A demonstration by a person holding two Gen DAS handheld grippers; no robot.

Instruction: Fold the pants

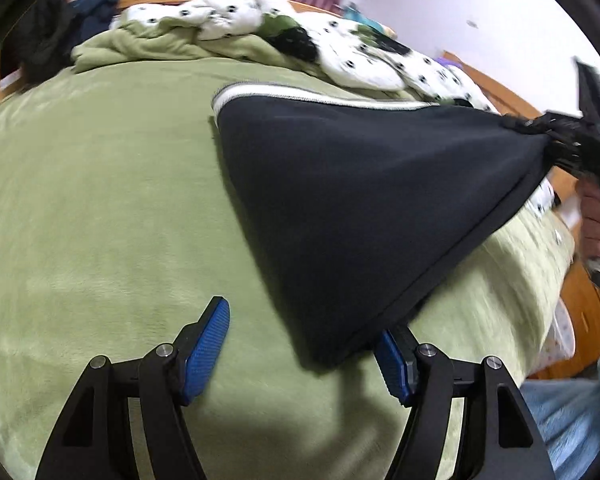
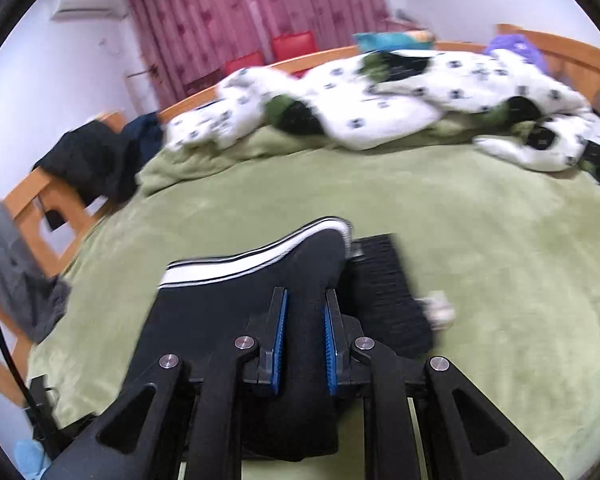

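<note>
The black pants [image 1: 348, 208] with a white side stripe [image 1: 300, 94] hang partly lifted over the green blanket [image 1: 100, 200]. My right gripper [image 2: 305, 322] is shut on the black fabric [image 2: 236, 312] between its blue pads; it also shows at the right edge of the left wrist view [image 1: 568, 140], holding a bunched end up. My left gripper [image 1: 304, 340] is open, its blue pads wide apart. The low corner of the pants hangs just in front of its right finger [image 1: 394, 364], not pinched.
A white spotted duvet [image 2: 380, 96] is heaped along the far side of the bed. Dark clothes [image 2: 96, 160] hang over the wooden bed frame [image 2: 32, 200] at left. Pink curtains [image 2: 240, 20] hang behind. A grey garment [image 2: 16, 268] drapes at the left edge.
</note>
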